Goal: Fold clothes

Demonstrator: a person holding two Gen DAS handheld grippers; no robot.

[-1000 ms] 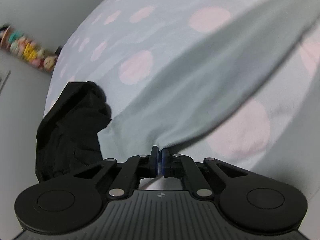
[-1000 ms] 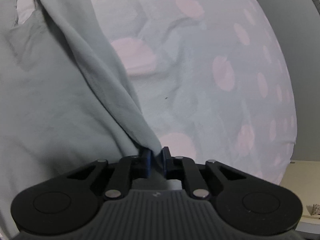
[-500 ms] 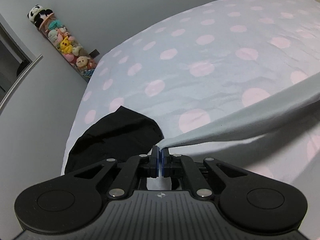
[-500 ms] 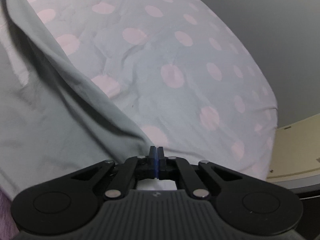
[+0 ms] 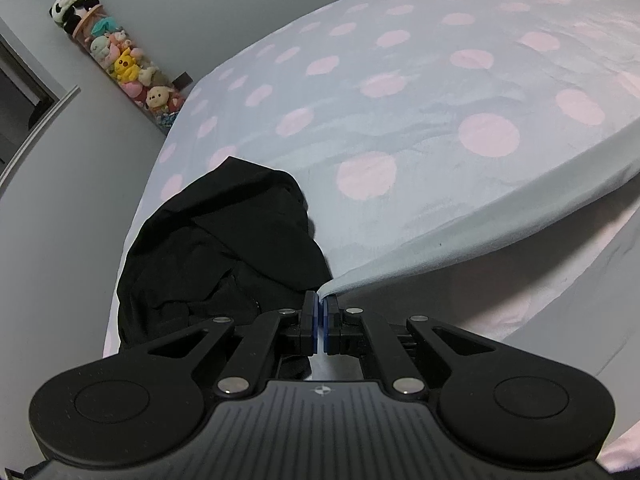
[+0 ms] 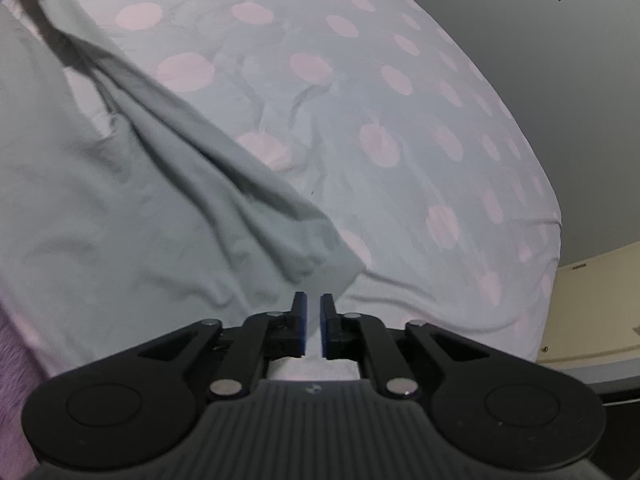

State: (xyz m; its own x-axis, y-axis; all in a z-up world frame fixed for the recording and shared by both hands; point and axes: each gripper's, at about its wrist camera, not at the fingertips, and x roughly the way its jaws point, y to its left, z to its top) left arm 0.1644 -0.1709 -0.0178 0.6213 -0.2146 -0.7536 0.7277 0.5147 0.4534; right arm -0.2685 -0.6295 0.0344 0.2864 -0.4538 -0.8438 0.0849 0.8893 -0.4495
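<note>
A pale grey-green garment stretches taut from my left gripper off to the right, lifted over the bed. The left jaws are shut on its corner. In the right wrist view the same garment lies bunched on the bed, with a thick fold running up to the left. My right gripper sits just below its near corner, jaws slightly apart with a narrow gap and nothing between them. A black garment lies crumpled on the bed to the left of the left gripper.
The bed has a light sheet with pink dots. A row of plush toys stands against the wall at far left. The bed's right edge drops to a wooden frame and grey wall.
My right gripper has opened and let go of the garment corner, which dropped onto the bed. The left gripper still holds its corner and has lowered toward the bed's near edge.
</note>
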